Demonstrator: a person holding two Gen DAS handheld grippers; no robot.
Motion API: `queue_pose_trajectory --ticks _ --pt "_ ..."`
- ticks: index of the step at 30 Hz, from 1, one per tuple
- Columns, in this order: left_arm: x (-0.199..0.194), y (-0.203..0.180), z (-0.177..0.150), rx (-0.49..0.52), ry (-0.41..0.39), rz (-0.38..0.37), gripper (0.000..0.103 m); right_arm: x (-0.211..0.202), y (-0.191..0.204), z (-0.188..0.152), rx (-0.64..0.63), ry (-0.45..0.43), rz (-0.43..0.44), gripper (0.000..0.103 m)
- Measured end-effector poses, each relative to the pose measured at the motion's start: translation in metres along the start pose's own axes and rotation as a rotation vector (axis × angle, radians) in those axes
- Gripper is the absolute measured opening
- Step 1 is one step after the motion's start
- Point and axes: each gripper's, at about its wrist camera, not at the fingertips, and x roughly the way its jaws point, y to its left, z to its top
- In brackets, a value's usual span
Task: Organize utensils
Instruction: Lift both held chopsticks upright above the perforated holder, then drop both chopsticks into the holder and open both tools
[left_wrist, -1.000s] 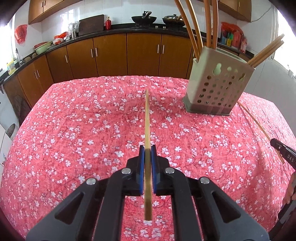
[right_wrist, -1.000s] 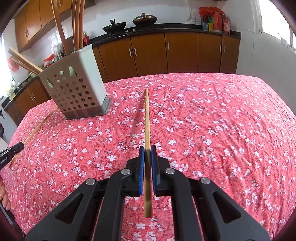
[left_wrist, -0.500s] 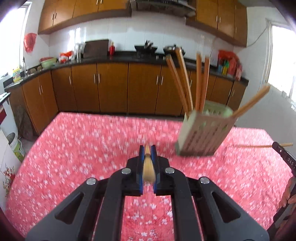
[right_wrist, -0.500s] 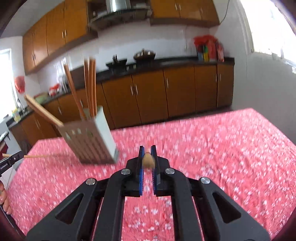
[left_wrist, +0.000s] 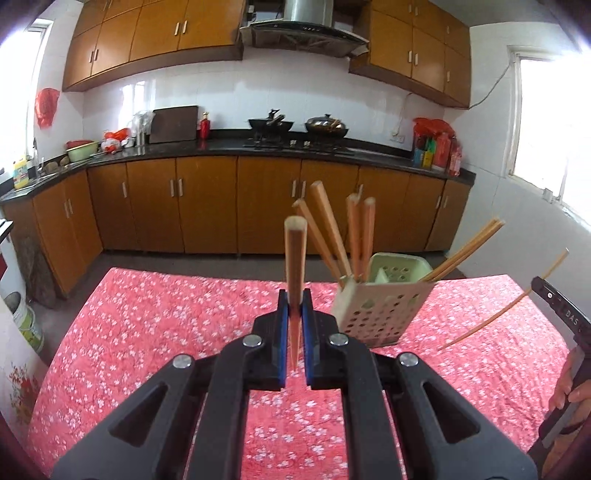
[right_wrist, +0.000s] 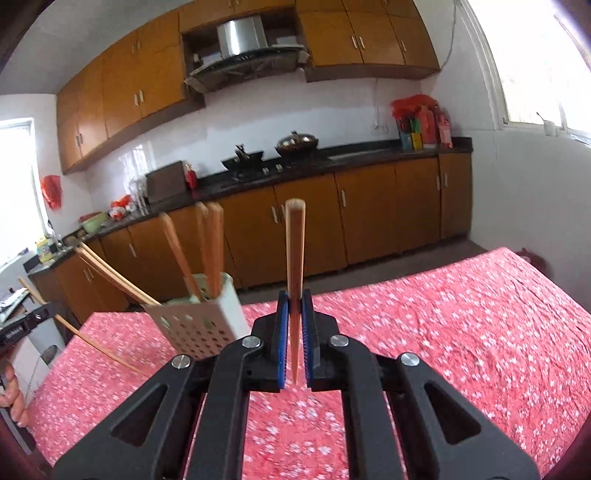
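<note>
My left gripper (left_wrist: 294, 314) is shut on a wooden chopstick (left_wrist: 294, 258) and holds it raised, pointing up, above the table. My right gripper (right_wrist: 294, 314) is shut on another wooden chopstick (right_wrist: 294, 251), also raised. A perforated pale utensil holder (left_wrist: 380, 306) stands on the table with several chopsticks in it, to the right of my left gripper. It shows in the right wrist view (right_wrist: 199, 321) left of my right gripper. The right gripper's chopstick also shows at the right of the left wrist view (left_wrist: 506, 302).
The table is covered by a red floral cloth (left_wrist: 147, 332). Brown kitchen cabinets (left_wrist: 207, 206) and a counter with a wok (left_wrist: 270, 123) stand behind it. A white bucket (left_wrist: 26, 321) sits on the floor at the left.
Both grippers have lifted off the table and tilted up with their chopsticks. The chopsticks lay along the cloth a second ago; now they point up in the air.
</note>
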Motion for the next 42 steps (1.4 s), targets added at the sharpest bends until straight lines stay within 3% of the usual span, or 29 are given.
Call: queue_pose_trajectory --ticks 7,14,24,31,42 --pt "-0.021 -0.022 0.028 -0.003 -0.045 -0.096 0.008 -0.027 0.029 0.028 -0.022 -0.074 0.128 0.008" --pt "-0.036 -0.043 0.064 -0.003 -0.147 -0.131 0.008 -0.04 0.06 0.052 -0.067 -0.158 0.203 0.008" --pt "-0.026 -0.052 0.103 -0.08 -0.244 -0.121 0.008 -0.015 0.071 0.071 -0.07 -0.214 0.19 0.008" --pt "0.0 -0.06 0.105 -0.069 -0.288 -0.098 0.008 0.014 0.072 0.069 -0.061 -0.194 0.152 0.008" --pt "0.046 -0.06 0.089 -0.074 -0.216 -0.116 0.008 0.041 0.074 0.054 -0.075 -0.11 0.127 0.008"
